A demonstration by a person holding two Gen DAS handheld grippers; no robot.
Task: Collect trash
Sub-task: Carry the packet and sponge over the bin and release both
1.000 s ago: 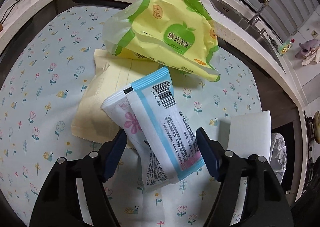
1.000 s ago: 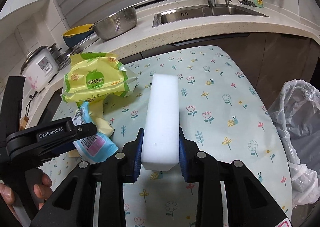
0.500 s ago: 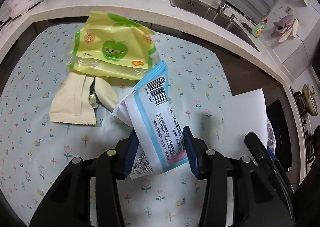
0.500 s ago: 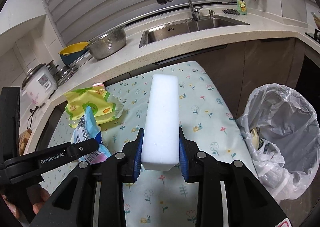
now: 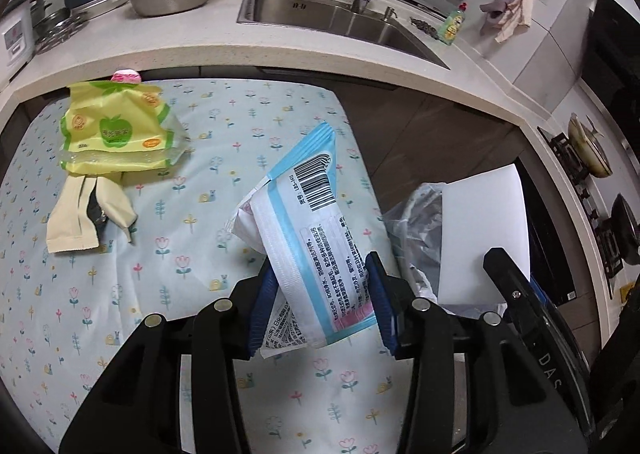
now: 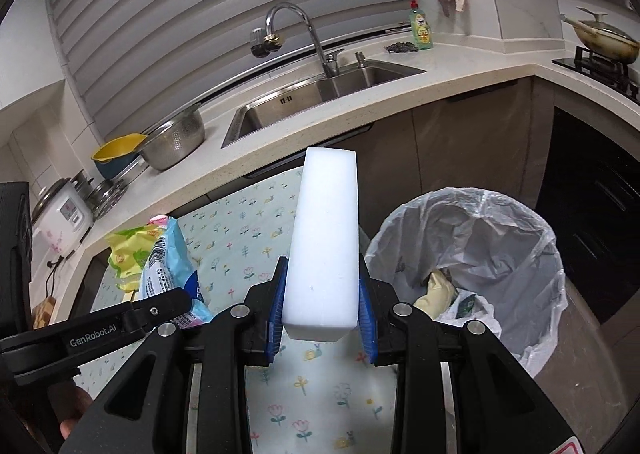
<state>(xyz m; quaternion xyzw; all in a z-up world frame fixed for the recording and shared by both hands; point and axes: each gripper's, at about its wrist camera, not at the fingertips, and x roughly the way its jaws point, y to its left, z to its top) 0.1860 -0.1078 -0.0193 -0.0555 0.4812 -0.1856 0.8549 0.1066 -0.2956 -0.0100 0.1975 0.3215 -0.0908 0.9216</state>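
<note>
Two items are in transit and at least two remain on the table point(image 5: 120, 334). The left hand-held gripper point(image 5: 320, 302) pinches a blue-and-white wipes pack point(image 5: 312, 230) between its pads, clear of the flowered cloth; its jaws have just been closing, with the pack between them. The right hand-held gripper point(image 6: 322, 312) is clamped on a white foam block point(image 6: 324, 238) that stands up and away from the camera.

The lined trash bin point(image 6: 480, 213) stands on the floor just beside the table's edge, to the right of the foam block in the right wrist view. It already contains some waste, including a yellowish wrapper point(image 6: 436, 290).

Remaining on the table: a yellow-green snack bag point(image 5: 116, 129) and, touching its near edge, a torn cream packet point(image 5: 80, 213). A small pink item behind the snack bag is too small to identify.

Judgement: the task is roughly at its midpoint. Both held items must still be released into the bin, followed by at least one further pickup cycle.
</note>
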